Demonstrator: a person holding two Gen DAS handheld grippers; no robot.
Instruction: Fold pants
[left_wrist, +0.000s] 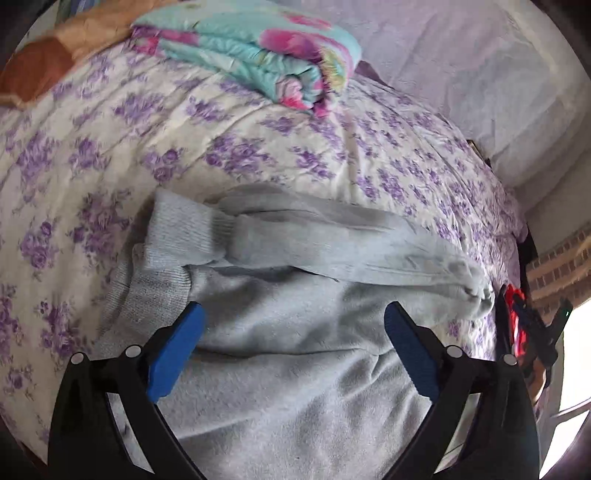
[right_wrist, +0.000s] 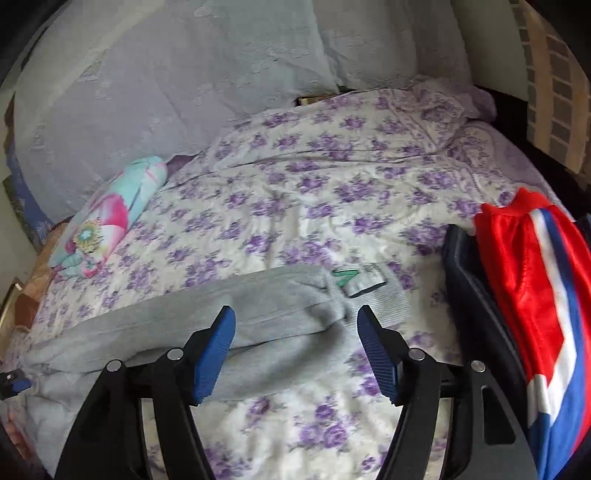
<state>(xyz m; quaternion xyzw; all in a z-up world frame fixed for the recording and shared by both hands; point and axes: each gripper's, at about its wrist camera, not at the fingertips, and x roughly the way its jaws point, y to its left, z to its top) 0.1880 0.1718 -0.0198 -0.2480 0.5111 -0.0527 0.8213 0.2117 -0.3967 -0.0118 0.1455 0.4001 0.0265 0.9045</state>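
Observation:
Light grey sweatpants (left_wrist: 295, 332) lie on the floral bedsheet (left_wrist: 258, 147), folded over, with the ribbed cuffs (left_wrist: 173, 236) at the left. My left gripper (left_wrist: 293, 321) is open just above the grey fabric and holds nothing. In the right wrist view the pants (right_wrist: 258, 317) stretch from lower left to the waistband with its label (right_wrist: 360, 280). My right gripper (right_wrist: 295, 325) is open over the waistband end and holds nothing.
A rolled turquoise and pink quilt (left_wrist: 266, 55) (right_wrist: 107, 221) lies farther up the bed. A lilac pillow (right_wrist: 166, 92) is at the head. A red, white and blue garment (right_wrist: 535, 295) lies on a dark item (right_wrist: 465, 295) at the right. A brick wall (right_wrist: 554, 74) is beyond.

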